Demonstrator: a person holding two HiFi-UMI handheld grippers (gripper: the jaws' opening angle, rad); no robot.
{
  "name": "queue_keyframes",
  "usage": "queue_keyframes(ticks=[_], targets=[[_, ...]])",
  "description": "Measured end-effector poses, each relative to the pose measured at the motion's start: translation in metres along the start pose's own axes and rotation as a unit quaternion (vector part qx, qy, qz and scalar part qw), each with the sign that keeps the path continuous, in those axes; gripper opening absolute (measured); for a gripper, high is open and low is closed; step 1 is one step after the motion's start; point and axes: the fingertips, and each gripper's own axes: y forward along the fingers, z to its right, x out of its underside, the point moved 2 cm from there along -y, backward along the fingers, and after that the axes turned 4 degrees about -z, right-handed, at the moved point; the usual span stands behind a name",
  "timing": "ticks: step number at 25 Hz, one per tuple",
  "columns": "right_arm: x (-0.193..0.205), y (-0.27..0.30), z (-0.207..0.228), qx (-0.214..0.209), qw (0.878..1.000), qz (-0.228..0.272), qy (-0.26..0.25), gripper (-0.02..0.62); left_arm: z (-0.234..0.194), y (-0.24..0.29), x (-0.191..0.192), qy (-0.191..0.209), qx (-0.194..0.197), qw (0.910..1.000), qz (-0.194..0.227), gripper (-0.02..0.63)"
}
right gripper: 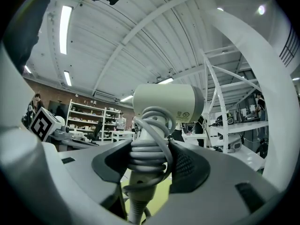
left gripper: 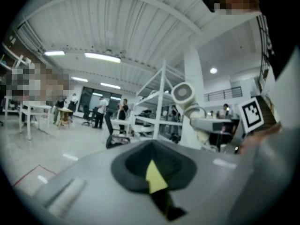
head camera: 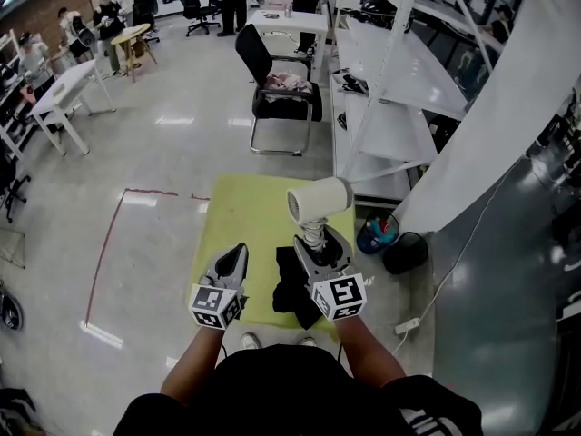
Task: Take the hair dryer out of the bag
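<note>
Right gripper view. Student: what is the right claw (right gripper: pixel 150 161) grasping?
Tutor: It is clamping the handle of the hair dryer (right gripper: pixel 168 102), with its pads pressing on the grey cord (right gripper: pixel 147 149) that is coiling round that handle. The dryer is standing upright, lifted clear of the black bag (head camera: pixel 289 289), which is lying slack on the yellow-green surface (head camera: pixel 245 216).
Student: And the left claw (head camera: pixel 238 252)?
Tutor: It is clenched, with nothing showing between its jaws, and it is hovering beside the bag without touching it.
Student: What is threatening this hold?
Tutor: Probably the cord. The pads are bearing on loose coils rather than on the bare handle, so the windings may be sliding, letting the heavy head tip or the dryer twist out. A length of cord is also hanging below the claw. It may be snagging on the bag and dragging it along, since neither claw is pinning the bag down
</note>
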Motion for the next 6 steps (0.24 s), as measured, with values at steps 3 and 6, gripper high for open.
queue_keyframes(ticks=[3, 6], targets=[[-0.0001, 0.001, -0.0001, -0.001, 1.0, 0.001, -0.007, 0.236, 0.0011, -0.0007, -0.0054, 0.004, -0.001, 1.0, 0.004, 0.006], [0.0006, -0.0001, -0.0001, 0.0, 1.0, 0.003, -0.014, 0.236, 0.0024, -0.0012, -0.0073, 0.009, 0.0, 0.9999, 0.004, 0.006]])
